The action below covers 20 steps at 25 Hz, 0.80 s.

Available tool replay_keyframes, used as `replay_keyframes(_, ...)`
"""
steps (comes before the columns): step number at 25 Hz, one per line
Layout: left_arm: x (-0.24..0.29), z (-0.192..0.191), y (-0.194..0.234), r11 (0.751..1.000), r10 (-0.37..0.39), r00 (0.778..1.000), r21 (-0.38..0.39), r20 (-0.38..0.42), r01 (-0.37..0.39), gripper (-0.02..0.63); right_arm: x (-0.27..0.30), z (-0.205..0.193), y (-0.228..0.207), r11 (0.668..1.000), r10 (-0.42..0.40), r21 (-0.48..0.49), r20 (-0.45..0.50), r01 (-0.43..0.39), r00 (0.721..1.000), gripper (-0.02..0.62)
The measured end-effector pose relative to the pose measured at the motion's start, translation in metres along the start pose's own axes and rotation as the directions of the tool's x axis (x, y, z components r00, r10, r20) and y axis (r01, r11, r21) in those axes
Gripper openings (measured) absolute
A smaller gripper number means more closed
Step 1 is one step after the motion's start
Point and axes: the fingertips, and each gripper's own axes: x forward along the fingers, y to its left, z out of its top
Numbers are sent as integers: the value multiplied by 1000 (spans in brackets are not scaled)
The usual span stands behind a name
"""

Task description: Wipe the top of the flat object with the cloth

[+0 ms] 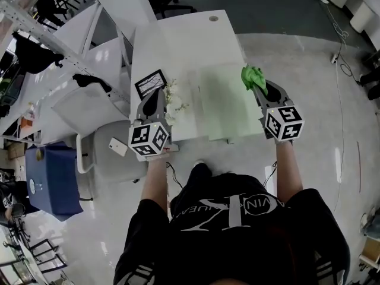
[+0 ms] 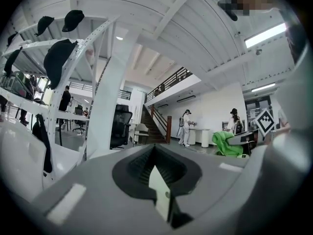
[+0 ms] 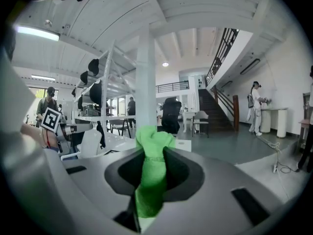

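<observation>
Shelf rack (image 1: 89, 58) seemingly tight left of table (image 1: 178, 40); floor (image 1: 297, 64) free right.

Black printed T-shirt (image 1: 237, 224), grey left claw (image 1: 153, 97), grey right claw (image 1: 256, 85)

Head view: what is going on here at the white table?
A person stands at a white table with a gripper in each hand. The right gripper is shut on a green cloth; the left gripper is shut. A pale green flat sheet lies on the table between them. Both point across the room, not down; no wiping is under way.
</observation>
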Motion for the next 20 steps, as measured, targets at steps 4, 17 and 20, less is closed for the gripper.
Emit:
replay_keyframes(4, -5, 8, 6, 1000, 20, 1000, 12, 18, -20, 11, -1, 10, 2, 1000, 2, -1, 23, -2, 1000, 78)
replay_keyframes(17, -13, 5, 11, 999, 40, 999, 22, 24, -41, 11, -2, 9, 1, 1000, -11, 9, 44, 11, 999, 78)
replay_keyframes(20, -14, 5, 13, 999, 46, 999, 22, 24, -47, 11, -5, 11, 2, 1000, -6, 3, 59, 6, 998, 78)
